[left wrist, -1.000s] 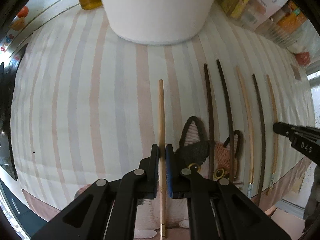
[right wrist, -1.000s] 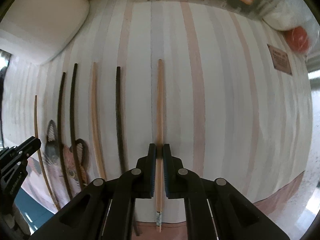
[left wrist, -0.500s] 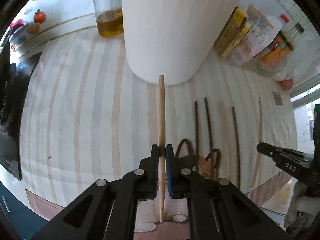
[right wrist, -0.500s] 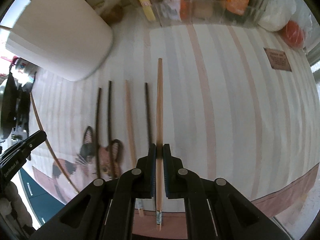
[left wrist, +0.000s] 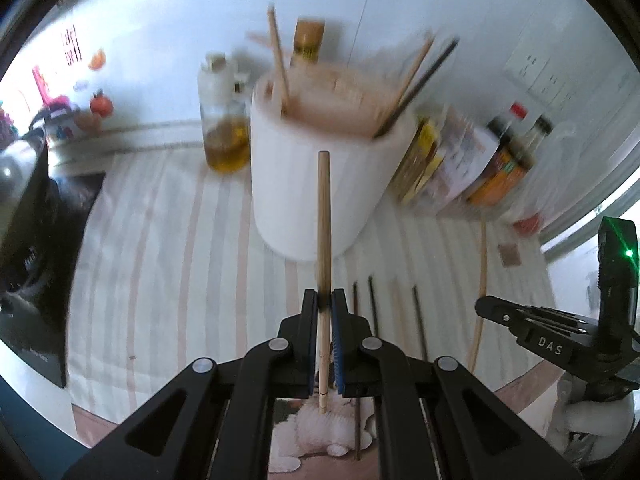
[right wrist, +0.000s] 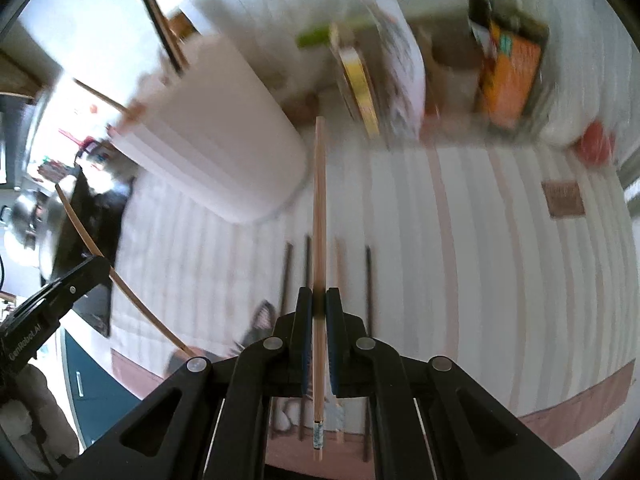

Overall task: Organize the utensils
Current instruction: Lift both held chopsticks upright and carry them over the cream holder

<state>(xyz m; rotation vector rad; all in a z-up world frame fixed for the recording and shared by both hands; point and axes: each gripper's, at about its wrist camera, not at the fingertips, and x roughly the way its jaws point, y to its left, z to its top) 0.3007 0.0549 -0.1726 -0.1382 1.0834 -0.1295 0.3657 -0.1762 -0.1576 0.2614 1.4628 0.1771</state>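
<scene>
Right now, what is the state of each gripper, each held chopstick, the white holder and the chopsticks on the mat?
Left gripper: shut on light chopstick.
Right gripper: shut on pale chopstick.
White holder: upright, several chopsticks inside.
Four chopsticks on mat: lying flat.

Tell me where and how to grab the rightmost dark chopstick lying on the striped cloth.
Grip the dark chopstick near its midpoint, from straight above, fingers straddling its width. It lies flat on the striped cloth, and the gap to the pale chopstick beside it looks narrow, so probably keep the opening small.
</scene>
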